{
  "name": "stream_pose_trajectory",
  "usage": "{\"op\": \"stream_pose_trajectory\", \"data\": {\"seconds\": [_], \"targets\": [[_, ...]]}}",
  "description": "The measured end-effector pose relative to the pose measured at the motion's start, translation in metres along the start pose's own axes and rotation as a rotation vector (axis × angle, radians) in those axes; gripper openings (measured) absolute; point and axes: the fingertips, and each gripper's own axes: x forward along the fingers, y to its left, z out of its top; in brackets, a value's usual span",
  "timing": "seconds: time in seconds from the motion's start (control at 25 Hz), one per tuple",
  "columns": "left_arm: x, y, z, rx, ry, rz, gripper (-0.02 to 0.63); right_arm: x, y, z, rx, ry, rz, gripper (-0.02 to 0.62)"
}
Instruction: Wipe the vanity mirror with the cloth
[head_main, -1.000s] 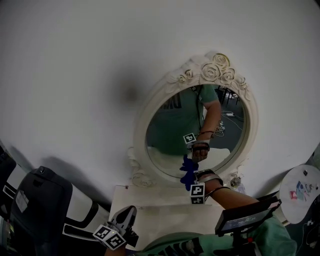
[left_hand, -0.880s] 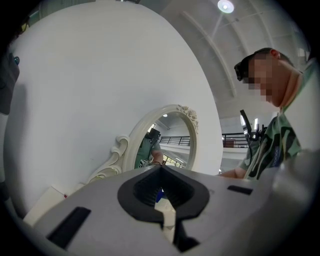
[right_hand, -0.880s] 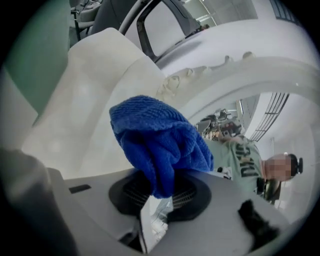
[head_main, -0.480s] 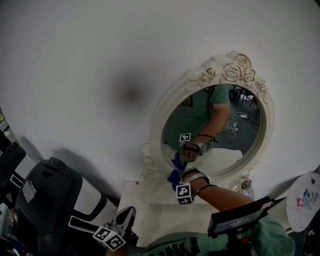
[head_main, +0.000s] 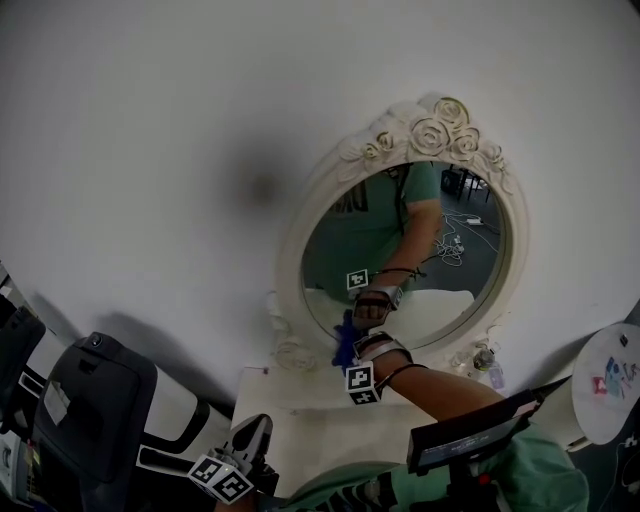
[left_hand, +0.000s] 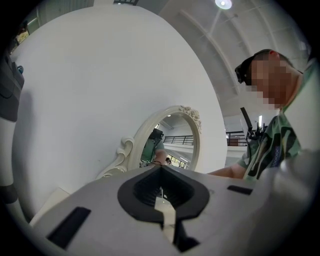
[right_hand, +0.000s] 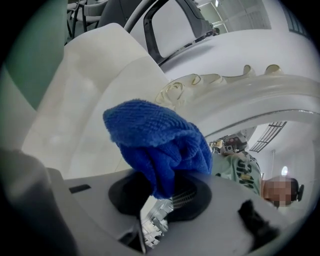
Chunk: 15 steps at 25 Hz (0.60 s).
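The oval vanity mirror (head_main: 430, 215) in its white rose-carved frame leans on the wall. My right gripper (head_main: 354, 352) is shut on a bunched blue cloth (head_main: 345, 340), which lies against the glass at the lower left rim. The right gripper view has the cloth (right_hand: 160, 142) sticking out of the right gripper (right_hand: 161, 186) next to the mirror frame (right_hand: 240, 95). My left gripper (head_main: 255, 428) hangs low at the bottom of the head view, shut and holding nothing. From the left gripper (left_hand: 161, 172) the mirror (left_hand: 172, 137) shows ahead.
The mirror stands on a white vanity top (head_main: 300, 410). A black and white chair (head_main: 95, 410) is at the lower left. A small bottle (head_main: 487, 360) sits by the frame's right foot, and a round white table (head_main: 610, 385) is at the far right.
The right gripper has carried the cloth from the bottom middle of the glass to the lower left rim. The left gripper has stayed low and shut.
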Motion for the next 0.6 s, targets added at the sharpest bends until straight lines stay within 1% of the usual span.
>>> {"op": "stream_pose_trajectory", "data": {"seconds": [0.16,0.24,0.32,0.48,0.6], "targets": [[0.009,-0.004,0.000,0.004,0.006,-0.017,0.009,0.002,0.000,-0.003,0.013,0.025,0.007,0.080],[0.011,-0.006,0.001,0.006,0.009,-0.024,0.009,0.005,0.010,-0.012,0.025,0.056,0.030,0.080],[0.012,-0.006,0.001,0.007,0.012,-0.028,0.009,0.009,0.026,-0.029,0.031,0.092,0.066,0.080],[0.017,-0.005,0.000,0.001,0.019,-0.034,0.009,0.014,0.060,-0.077,0.053,0.163,0.142,0.080],[0.024,-0.007,-0.003,-0.004,0.030,-0.049,0.009,0.013,0.073,-0.105,0.091,0.199,0.176,0.078]]}}
